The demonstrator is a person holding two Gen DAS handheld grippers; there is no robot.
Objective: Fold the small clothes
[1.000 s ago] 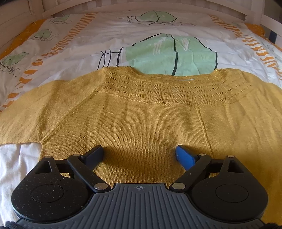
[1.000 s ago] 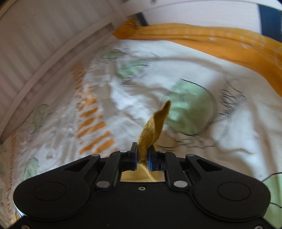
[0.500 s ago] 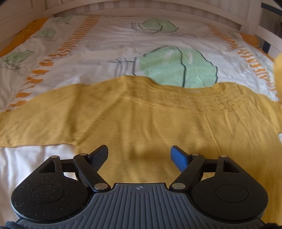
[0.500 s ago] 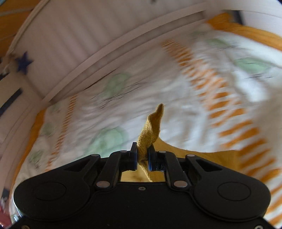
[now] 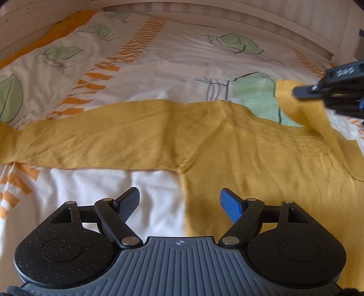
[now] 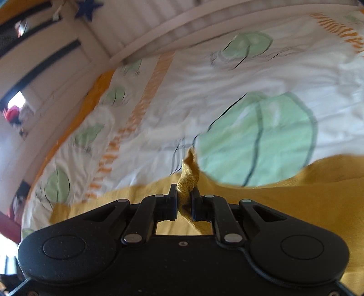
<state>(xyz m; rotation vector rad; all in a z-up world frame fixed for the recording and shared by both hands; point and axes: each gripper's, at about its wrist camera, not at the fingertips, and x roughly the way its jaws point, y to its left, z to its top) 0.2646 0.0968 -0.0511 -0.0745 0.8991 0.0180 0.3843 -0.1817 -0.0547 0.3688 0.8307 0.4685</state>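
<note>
Sweater [image 5: 238, 148] flat on duvet [image 5: 159, 68]; right gripper [image 6: 184, 202] pinching sleeve; left gripper [image 5: 179, 202] wide, empty.

Open bed [image 5: 173, 68] stretches across the upper left of the frame; a white slatted rail [image 5: 227, 13] closes off the top edge.

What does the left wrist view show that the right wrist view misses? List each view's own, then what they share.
Left wrist only: the open left gripper, holding nothing, and the long sleeve lying flat on the left. Right wrist only: the pinched fabric between the fingers seen close up, and a blue star on the wall. Both: the yellow sweater, the bedspread, and the right gripper.
</note>
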